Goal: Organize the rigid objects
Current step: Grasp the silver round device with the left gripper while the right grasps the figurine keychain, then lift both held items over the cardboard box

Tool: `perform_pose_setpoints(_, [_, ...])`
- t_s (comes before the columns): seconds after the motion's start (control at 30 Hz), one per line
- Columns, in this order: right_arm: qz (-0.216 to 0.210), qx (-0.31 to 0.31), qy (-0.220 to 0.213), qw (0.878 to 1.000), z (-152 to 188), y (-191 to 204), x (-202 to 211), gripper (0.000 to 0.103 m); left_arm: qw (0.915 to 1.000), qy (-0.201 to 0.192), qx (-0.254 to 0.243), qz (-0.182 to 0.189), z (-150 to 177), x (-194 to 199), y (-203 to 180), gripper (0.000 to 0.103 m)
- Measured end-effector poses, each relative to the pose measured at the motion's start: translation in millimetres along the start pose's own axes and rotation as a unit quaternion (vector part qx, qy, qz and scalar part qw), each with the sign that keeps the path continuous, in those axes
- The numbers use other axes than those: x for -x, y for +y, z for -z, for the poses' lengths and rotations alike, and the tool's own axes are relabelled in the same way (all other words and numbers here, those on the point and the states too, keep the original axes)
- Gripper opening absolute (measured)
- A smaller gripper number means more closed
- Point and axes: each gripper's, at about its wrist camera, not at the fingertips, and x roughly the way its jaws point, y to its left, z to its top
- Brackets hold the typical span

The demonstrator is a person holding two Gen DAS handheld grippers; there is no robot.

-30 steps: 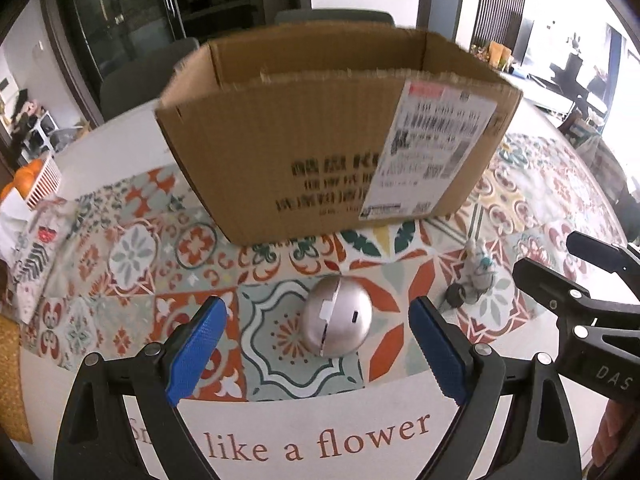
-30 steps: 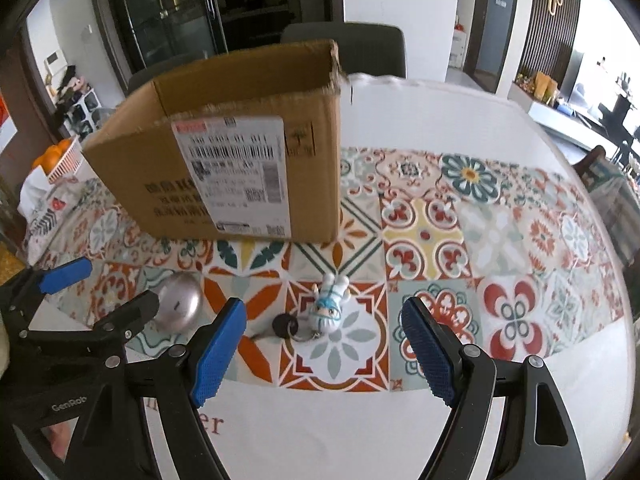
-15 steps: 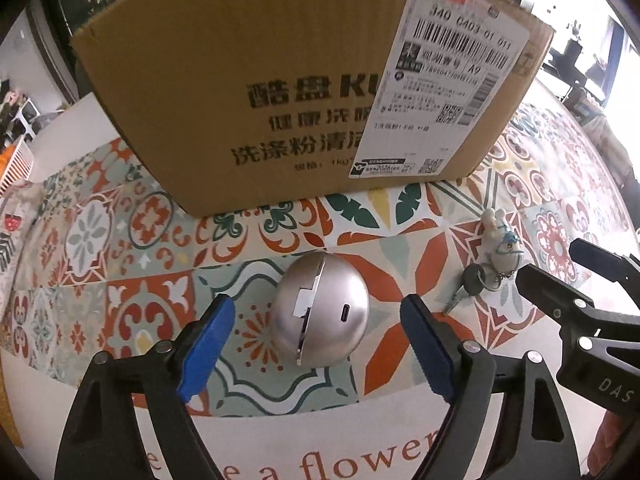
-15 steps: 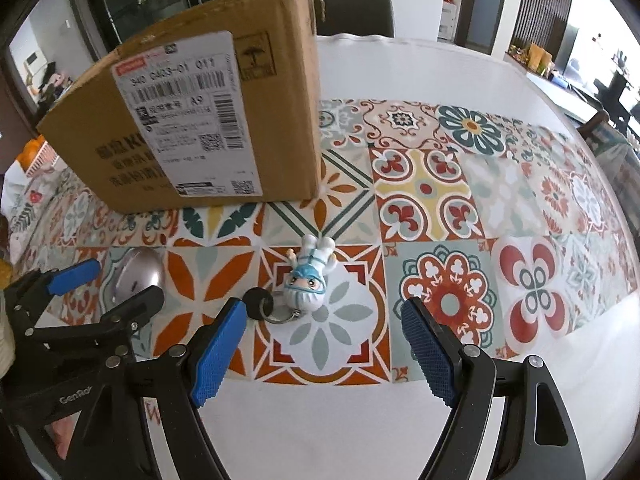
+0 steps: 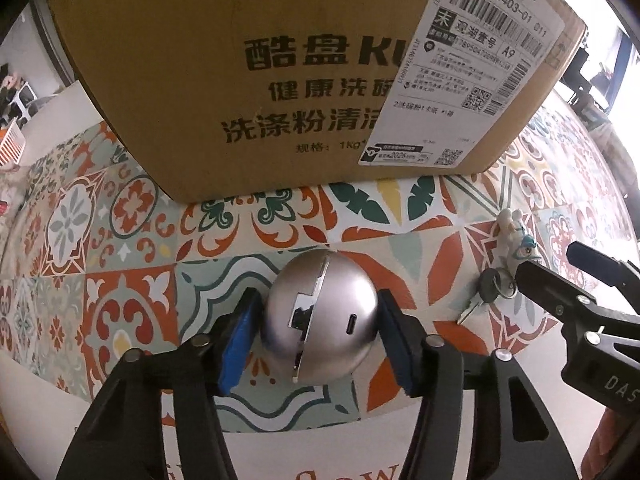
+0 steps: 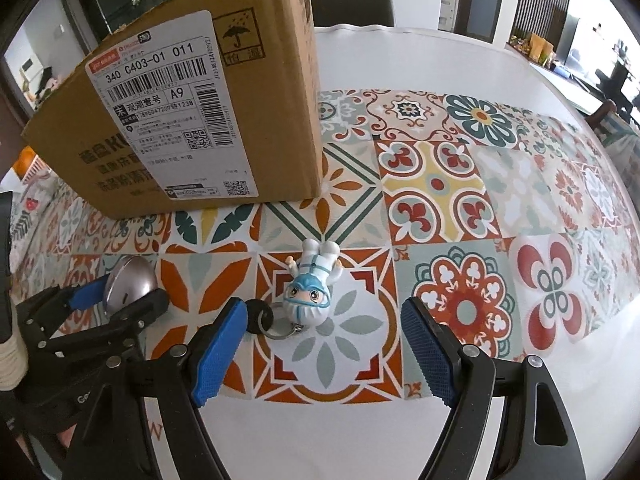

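Note:
A silver ball-shaped gadget (image 5: 320, 316) with a slit and a small port rests on the patterned tablecloth (image 5: 120, 248). My left gripper (image 5: 316, 308) is shut on it, a blue pad pressed to each side; the ball (image 6: 128, 284) and that gripper (image 6: 116, 300) also show in the right wrist view. A white and blue figurine keychain (image 6: 312, 284) with a black-headed key (image 6: 258, 314) lies on its back on the cloth. My right gripper (image 6: 324, 312) hangs open just above it, pads apart on either side and not touching. The figurine (image 5: 516, 236) and my right gripper (image 5: 560, 268) appear at the right of the left wrist view.
A tall open cardboard box (image 6: 208, 120) with a shipping label stands right behind both objects, and its front wall (image 5: 260, 60) fills the top of the left wrist view. A dark chair (image 6: 352, 0) stands beyond the table. A white basket (image 5: 12, 144) sits far left.
Both grippers have sunk toward the table. The left jaws have shut onto the silver ball. The right jaws stay open, now lower over the keychain.

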Motion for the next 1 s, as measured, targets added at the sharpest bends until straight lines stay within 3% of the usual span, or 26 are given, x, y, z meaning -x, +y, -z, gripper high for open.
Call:
perform_pose_setpoints(0.4, [-0.025, -0.021, 0.01, 0.999, -10.8, -8.5, -19.6, 0.061, 0.9997, -0.021, 0.011, -0.006, -4.2, 23.5, 15.3, 0.054])
perform_pose_setpoints(0.67, [-0.02, -0.02, 0.019, 0.999, -20.5, -10.2, -36.6, 0.049, 0.9994, -0.027, 0.008, -0.019, -12.8, 27.5, 20.7, 0.054])
perform_pose_setpoints(0.87, [-0.014, -0.007, 0.018, 1.0, -25.9, -7.3, -41.7, 0.028, 0.9992, -0.028, 0.011, -0.025, -13.7, 25.1, 24.5, 0.054])
perform_pose_setpoints(1.0, [-0.03, -0.009, 0.02, 0.999, -18.2, -3.2, -36.9, 0.028, 0.9992, -0.03, 0.013, -0.022, -9.7, 26.9, 20.5, 0.054])
